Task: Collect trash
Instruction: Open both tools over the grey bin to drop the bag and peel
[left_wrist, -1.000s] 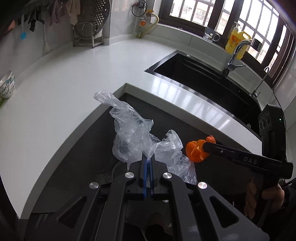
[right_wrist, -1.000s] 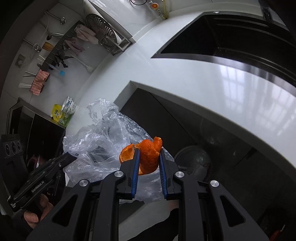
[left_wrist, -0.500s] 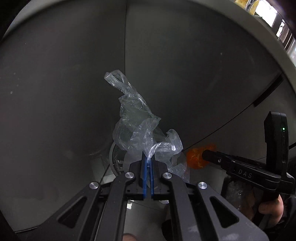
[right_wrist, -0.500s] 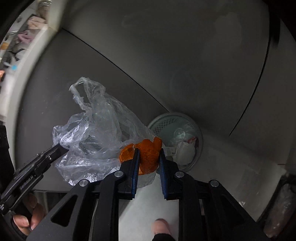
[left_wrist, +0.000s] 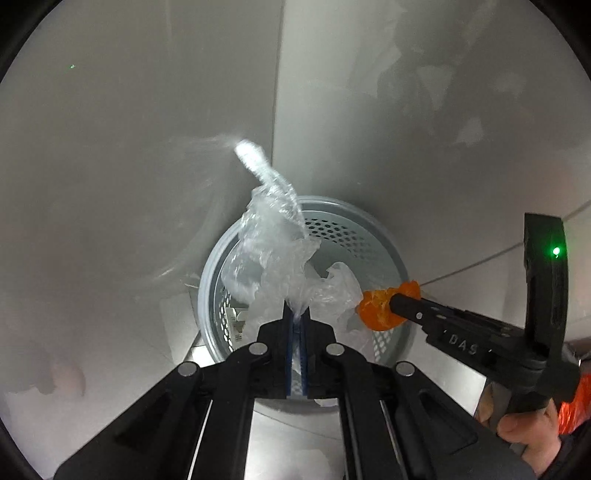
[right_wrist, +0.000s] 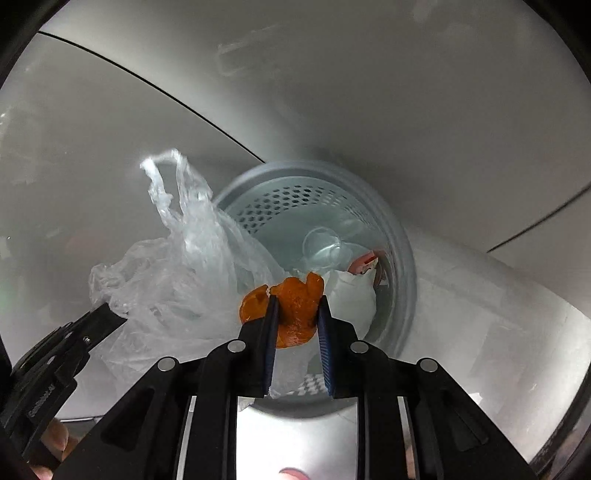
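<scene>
The left gripper is pinched almost fully together on a thin, crinkled clear plastic bag, whose film bunches between the blue ribbed pads and rises in a twisted, blurred tail above them. The right gripper stands partly apart, its two pads pressing the sides of a curled piece of orange peel, matte and pitted, with a paler inner face showing at the left edge. Both pieces of trash hang over a round, pale grey plastic bin with a smooth thick rim and a wall pierced by rows of small holes; it stands on a pale floor against smooth grey cabinet fronts. The left wrist view shows the right gripper from the side, a black tool with raised lettering and a small green light, the peel at its tip over the bin's right rim, and the person's fingers beside an orange sleeve; the bag hides most of the bin's inside. The right wrist view looks deeper into the bin, where a clear round cup, white crumpled paper and a scrap with red on it lie, and shows the left gripper at the lower left gripping the bag.
</scene>
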